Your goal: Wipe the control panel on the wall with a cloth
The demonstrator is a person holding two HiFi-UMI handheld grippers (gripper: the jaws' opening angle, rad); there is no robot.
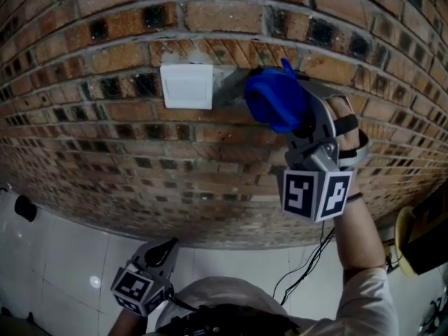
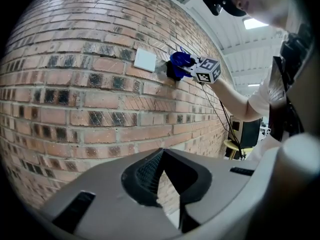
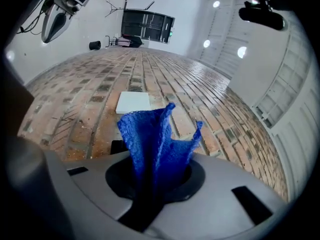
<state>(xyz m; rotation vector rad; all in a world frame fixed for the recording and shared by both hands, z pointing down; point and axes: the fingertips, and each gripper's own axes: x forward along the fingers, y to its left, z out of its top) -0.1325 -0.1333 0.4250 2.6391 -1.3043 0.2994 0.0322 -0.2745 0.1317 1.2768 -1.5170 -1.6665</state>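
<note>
A brick wall [image 1: 105,138] is filling most of what I am seeing, running down to a pale tiled floor [image 1: 63,250]. The white control panel [image 1: 186,86] is sitting flat on the bricks, well away from the wall's edges, with a grey smear of mortar [image 1: 227,86] just beside its right edge.

The person is holding the right gripper [image 3: 147,189] up against the wall, its jaws pinching a blue cloth [image 1: 275,100] that is bunching out in front of them. The cloth is hanging just to the right of the panel, over the mortar patch and not on the white face; whether it is touching the bricks I cannot tell.

The left gripper [image 1: 166,249] is hanging low near the floor, well apart from the panel, its jaws pressed together at the tips and gripping nothing.

To my eye the wiping itself is looking undone or only partly done: the cloth is gripped and raised, but the panel's whole face is lying uncovered. What is remaining is carrying the cloth leftward onto the panel and rubbing across it.
</note>
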